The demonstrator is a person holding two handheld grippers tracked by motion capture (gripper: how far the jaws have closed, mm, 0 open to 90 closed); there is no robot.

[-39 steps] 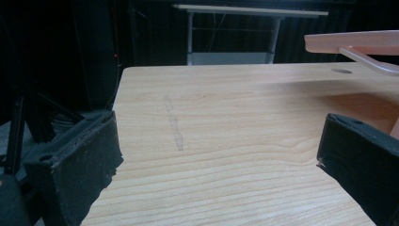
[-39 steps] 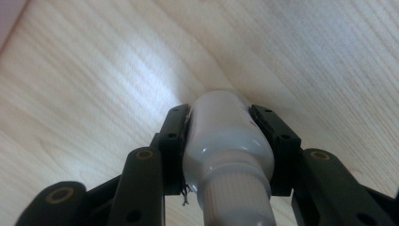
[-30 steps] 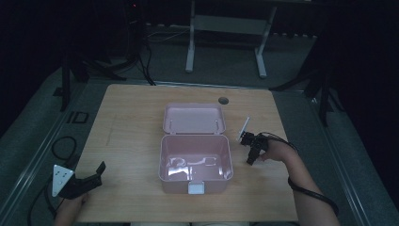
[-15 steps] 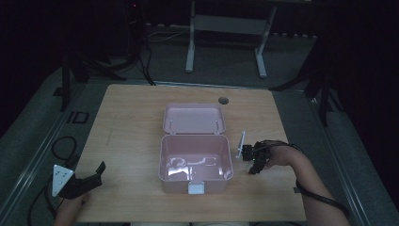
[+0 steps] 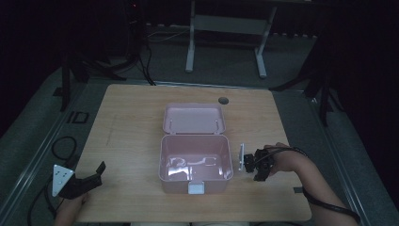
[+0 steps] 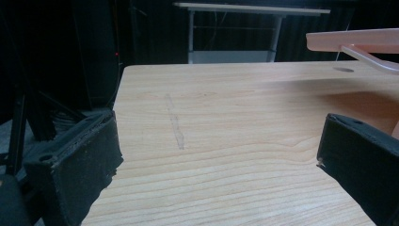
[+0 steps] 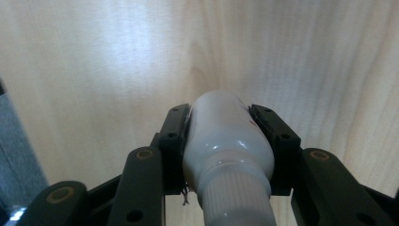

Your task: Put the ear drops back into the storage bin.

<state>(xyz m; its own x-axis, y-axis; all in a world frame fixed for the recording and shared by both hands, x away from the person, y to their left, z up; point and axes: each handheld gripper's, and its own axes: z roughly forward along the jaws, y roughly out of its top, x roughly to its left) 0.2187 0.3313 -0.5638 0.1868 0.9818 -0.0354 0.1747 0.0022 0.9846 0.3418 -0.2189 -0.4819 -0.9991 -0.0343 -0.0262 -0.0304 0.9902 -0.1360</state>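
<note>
Fingers (image 7: 275,141) of my right gripper (image 7: 228,141) pinched the white bottle (image 7: 226,146) just right of the open pink box (image 5: 195,162), its long axis running along them, while my left gripper (image 5: 84,181) sat spread, far left.

Dim room, dark walls at back. Light-wood desk (image 5: 131,122) w/ rounded corners and a round cable hole (image 5: 223,100) near its far edge; faint scuff line on the wood at left. Grey carpet floor (image 5: 37,136) around it. Behind the desk, a second table w/ white metal legs (image 5: 190,42) and crossbar. Black stands and cables (image 5: 141,52) at far left; black cable loop (image 5: 63,146) on floor by desk's left side.
</note>
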